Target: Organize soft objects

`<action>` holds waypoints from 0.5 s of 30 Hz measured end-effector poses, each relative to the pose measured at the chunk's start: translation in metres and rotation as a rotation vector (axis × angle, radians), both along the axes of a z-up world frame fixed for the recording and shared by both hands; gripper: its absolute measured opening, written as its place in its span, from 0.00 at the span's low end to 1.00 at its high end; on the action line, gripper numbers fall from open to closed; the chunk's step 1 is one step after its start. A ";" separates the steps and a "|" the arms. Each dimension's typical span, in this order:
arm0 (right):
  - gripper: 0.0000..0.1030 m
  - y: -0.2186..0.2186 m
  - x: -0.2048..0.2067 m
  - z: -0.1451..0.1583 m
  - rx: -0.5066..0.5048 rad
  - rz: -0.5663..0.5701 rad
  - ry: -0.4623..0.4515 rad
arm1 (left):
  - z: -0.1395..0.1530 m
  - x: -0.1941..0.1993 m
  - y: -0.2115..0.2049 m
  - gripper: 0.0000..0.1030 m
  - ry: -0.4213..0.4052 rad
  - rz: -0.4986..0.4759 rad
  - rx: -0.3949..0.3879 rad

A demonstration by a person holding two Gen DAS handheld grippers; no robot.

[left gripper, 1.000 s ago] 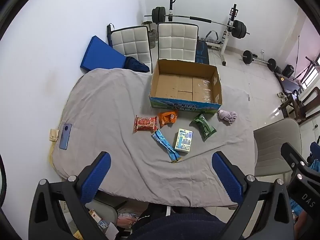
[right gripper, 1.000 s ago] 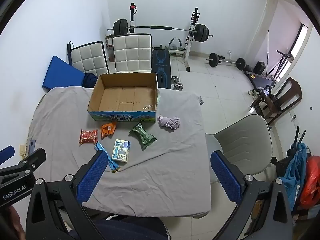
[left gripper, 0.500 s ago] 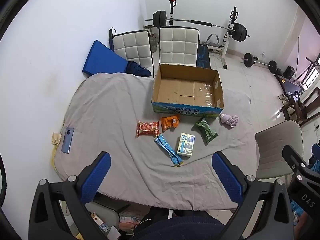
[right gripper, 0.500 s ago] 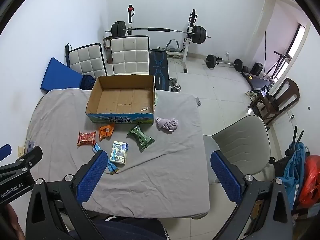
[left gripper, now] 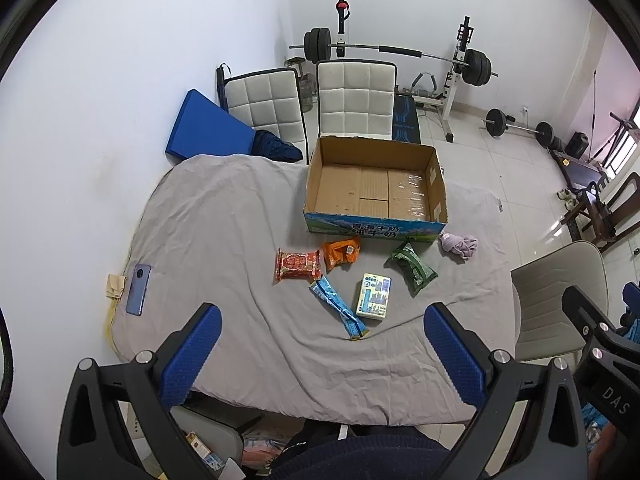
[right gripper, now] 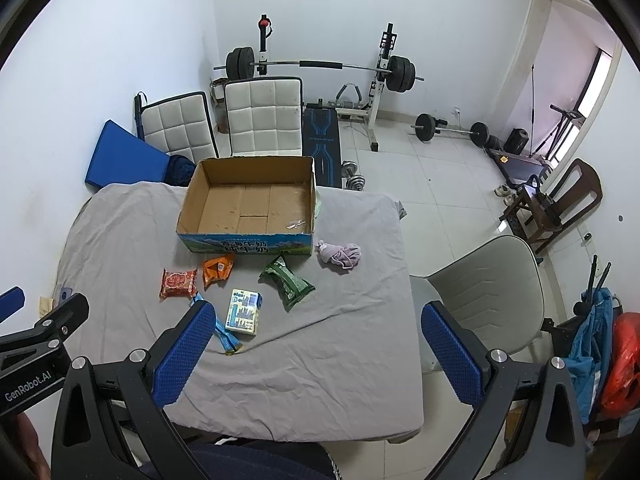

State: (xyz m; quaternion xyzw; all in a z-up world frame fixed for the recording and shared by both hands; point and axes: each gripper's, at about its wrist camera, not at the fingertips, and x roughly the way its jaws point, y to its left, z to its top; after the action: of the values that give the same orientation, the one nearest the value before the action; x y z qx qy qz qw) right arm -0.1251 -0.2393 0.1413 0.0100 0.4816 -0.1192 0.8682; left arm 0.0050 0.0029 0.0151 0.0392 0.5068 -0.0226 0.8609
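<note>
An open, empty cardboard box (left gripper: 376, 196) (right gripper: 250, 206) stands at the far side of the grey-clothed table (left gripper: 208, 240). In front of it lie a red packet (left gripper: 297, 265), an orange packet (left gripper: 341, 252), a green packet (left gripper: 412, 266), a blue wrapper (left gripper: 338, 308), a white-blue tissue pack (left gripper: 374, 294) and a bunched lilac cloth (left gripper: 460, 245) (right gripper: 340, 255). My left gripper (left gripper: 320, 356) and right gripper (right gripper: 308, 350) are both open and empty, held high above the table's near edge.
A phone (left gripper: 138, 290) lies at the table's left edge. Two white chairs (left gripper: 352, 100) stand behind the box, a grey chair (right gripper: 484, 284) at the right. A blue mat (left gripper: 208, 128) leans on the wall. A barbell rack (right gripper: 320, 66) stands at the back.
Both grippers have drawn back and up a little, so the table and box appear slightly lower and farther in view. Nothing on the table has moved.
</note>
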 end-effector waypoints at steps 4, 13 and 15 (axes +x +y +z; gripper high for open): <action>1.00 -0.001 0.000 0.001 0.001 -0.006 0.004 | 0.001 0.002 -0.003 1.00 -0.006 -0.004 0.002; 1.00 -0.003 0.002 0.004 -0.002 -0.014 -0.006 | 0.004 0.000 -0.006 1.00 -0.031 -0.007 0.002; 1.00 -0.004 0.002 0.004 -0.002 -0.015 -0.012 | 0.005 -0.001 -0.006 1.00 -0.036 -0.007 0.000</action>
State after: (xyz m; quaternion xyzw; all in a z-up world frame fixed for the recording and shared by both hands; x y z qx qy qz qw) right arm -0.1233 -0.2434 0.1458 0.0133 0.4763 -0.1263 0.8701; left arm 0.0042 -0.0035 0.0197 0.0413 0.4911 -0.0251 0.8698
